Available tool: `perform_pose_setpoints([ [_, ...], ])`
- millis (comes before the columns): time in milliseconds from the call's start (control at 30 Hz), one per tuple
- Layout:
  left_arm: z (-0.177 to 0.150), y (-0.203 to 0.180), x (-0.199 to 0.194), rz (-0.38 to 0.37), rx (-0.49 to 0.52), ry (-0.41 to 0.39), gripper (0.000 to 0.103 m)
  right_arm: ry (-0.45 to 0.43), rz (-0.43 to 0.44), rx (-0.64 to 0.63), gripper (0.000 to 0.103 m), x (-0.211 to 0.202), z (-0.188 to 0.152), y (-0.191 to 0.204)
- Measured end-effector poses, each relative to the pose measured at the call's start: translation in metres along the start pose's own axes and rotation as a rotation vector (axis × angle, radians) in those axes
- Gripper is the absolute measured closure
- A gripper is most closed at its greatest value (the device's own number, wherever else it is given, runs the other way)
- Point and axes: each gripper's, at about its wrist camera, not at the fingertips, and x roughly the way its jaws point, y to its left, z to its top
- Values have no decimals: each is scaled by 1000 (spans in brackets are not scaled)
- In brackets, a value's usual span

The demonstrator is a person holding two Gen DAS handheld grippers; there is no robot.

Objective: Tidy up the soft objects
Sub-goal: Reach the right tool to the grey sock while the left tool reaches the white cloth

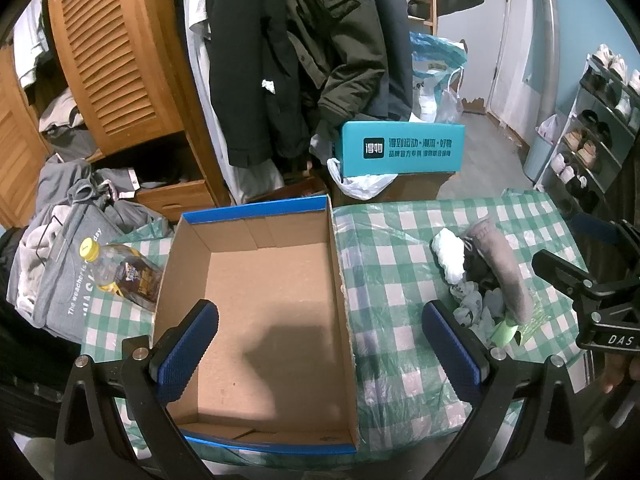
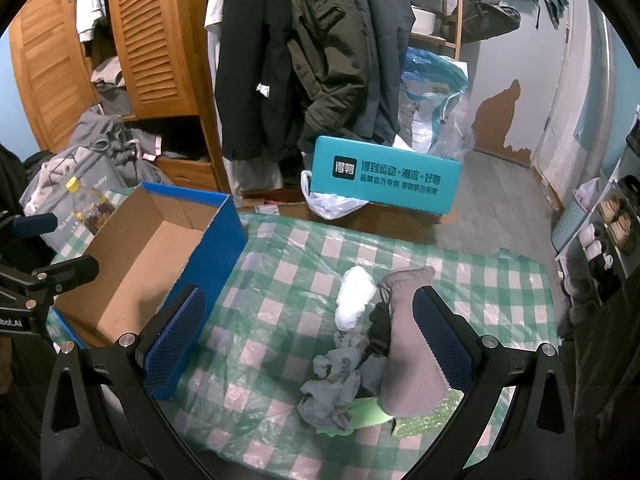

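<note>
- Open cardboard box (image 1: 264,312) with blue rim on a green-checked tablecloth (image 2: 280,280), nothing inside.
- To the box's right, well apart: a heap of soft objects (image 2: 372,344) — grey sock (image 2: 408,352) on top, white sock (image 2: 354,298), crumpled grey cloth (image 2: 332,384), something dark beneath.
- Left gripper (image 1: 320,344) hovering over the box's right wall, jaws spread wide, holding nothing.
- Right gripper (image 2: 308,344) low over the heap, jaws wide apart, nothing gripped; right pad just beside the grey sock.
- Likely step: taking a first item. Best to centre on one sock, pinch mid-length so neither end trails — then lift clear of the neighbours before crossing to the box.
- Bottle (image 1: 120,268) lying left of the box, out of the way.
</note>
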Motion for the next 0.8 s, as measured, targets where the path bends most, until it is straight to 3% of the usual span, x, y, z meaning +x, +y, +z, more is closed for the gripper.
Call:
perform_pose_setpoints([
  [300, -8, -8, 8, -8, 11, 49, 0, 30, -16, 25, 1, 14, -17, -27],
  [800, 31, -48, 40, -67, 78, 145, 0, 158, -105, 64, 1, 38, -18, -84],
])
